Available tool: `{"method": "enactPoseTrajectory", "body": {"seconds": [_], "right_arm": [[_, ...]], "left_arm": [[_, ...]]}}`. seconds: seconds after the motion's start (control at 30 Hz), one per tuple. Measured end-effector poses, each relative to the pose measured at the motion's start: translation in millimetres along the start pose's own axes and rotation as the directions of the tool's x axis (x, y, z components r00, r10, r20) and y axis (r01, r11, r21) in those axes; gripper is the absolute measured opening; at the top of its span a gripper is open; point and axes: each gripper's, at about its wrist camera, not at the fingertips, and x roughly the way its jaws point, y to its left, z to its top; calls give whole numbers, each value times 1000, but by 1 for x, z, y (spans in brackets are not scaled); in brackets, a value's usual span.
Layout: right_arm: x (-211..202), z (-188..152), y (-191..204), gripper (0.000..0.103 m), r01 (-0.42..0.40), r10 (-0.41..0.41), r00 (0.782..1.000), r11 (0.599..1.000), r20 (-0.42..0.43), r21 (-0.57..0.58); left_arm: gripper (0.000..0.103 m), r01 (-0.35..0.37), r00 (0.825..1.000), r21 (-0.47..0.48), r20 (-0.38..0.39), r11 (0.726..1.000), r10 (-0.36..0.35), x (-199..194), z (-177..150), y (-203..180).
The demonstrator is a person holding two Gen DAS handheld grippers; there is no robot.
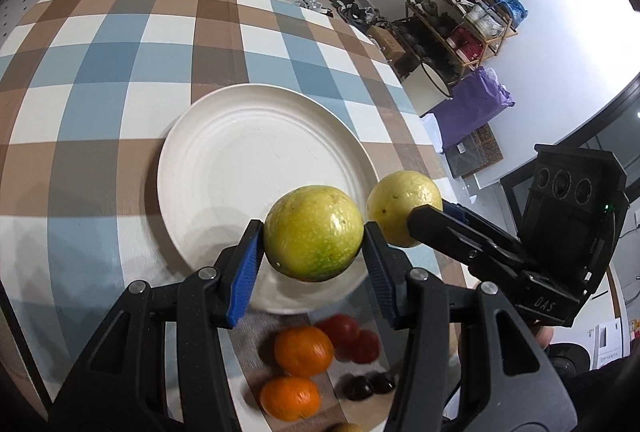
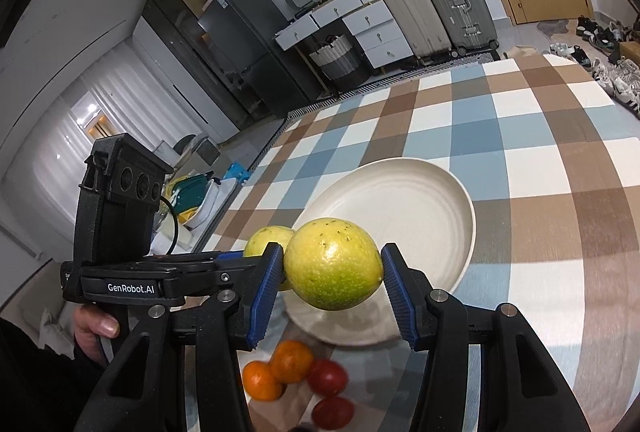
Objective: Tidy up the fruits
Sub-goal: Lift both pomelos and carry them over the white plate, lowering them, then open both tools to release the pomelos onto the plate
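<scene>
My left gripper (image 1: 314,236) is shut on a yellow-green fruit (image 1: 313,232) and holds it above the near rim of the empty white plate (image 1: 248,152). My right gripper (image 2: 332,266) is shut on a second yellow-green fruit (image 2: 333,264), also above the plate's (image 2: 400,200) near edge. The two held fruits hang side by side; the right one shows in the left wrist view (image 1: 394,204), the left one in the right wrist view (image 2: 266,236). Below them on the table lie two oranges (image 1: 303,350) (image 2: 291,360), red fruits (image 1: 354,338) (image 2: 327,378) and dark small fruits (image 1: 368,386).
The table has a blue, brown and white checked cloth (image 1: 120,72). Its right edge (image 1: 420,136) drops to a floor with a shoe rack (image 1: 460,16). Suitcases (image 2: 440,4) and drawers stand beyond the far edge.
</scene>
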Motion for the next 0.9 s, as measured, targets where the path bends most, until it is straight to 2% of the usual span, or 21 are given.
{"method": "enactPoseTrajectory", "body": {"seconds": [0.27,0.6,0.7,0.9], "right_arm": [[22,11,-20,51,11,-10,999,999,-37,36],[38,11,-32,52,30,-26,998,998,-65,59],[31,13,-32,53,12,-9,999,998,-33,65],[18,15,-25,56,25,-25,1000,999,2,47]], "left_arm": [[47,-21,1000,0,-16,1000,21,26,19,10],[47,-43,999,6,-29,999,43,46,23,12],[48,-54,998,13,-14,998,54,43,22,11],[48,-75,997,40,9,996,75,31,19,1]]}}
